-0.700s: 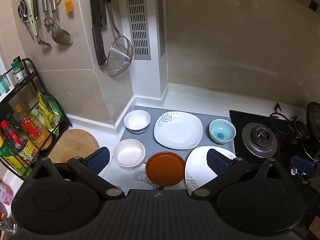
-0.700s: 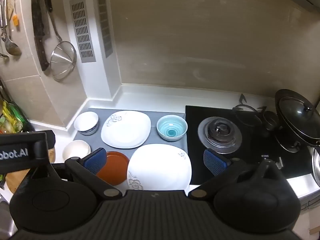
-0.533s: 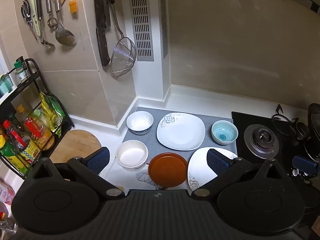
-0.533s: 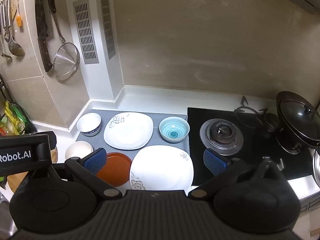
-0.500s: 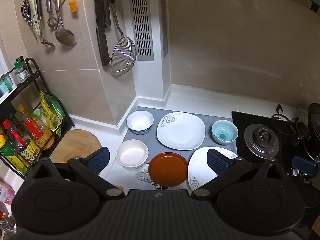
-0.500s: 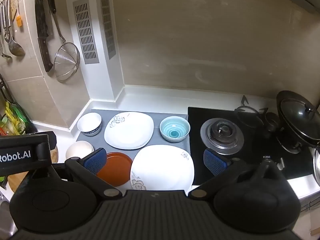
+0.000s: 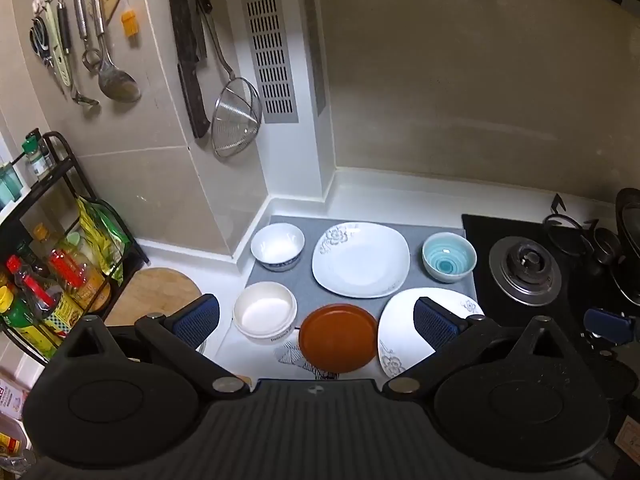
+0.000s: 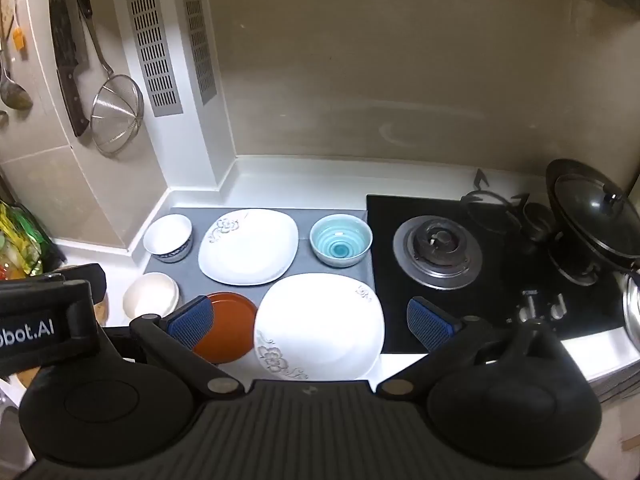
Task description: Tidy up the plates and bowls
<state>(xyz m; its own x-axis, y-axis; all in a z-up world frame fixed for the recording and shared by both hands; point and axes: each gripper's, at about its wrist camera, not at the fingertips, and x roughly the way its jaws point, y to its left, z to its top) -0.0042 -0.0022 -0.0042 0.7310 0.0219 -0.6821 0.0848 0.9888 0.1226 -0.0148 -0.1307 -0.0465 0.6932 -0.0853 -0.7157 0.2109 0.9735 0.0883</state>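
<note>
Orange plate (image 7: 339,338) below left gripper (image 7: 316,318)

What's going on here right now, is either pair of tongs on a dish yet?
Not yet. Both the left tongs and the right tongs hover open and empty above the counter. Below them, unstacked, sit two white square plates, an orange plate, a blue bowl, a blue-rimmed white bowl and a plain white bowl, beside the gas stove.
</note>
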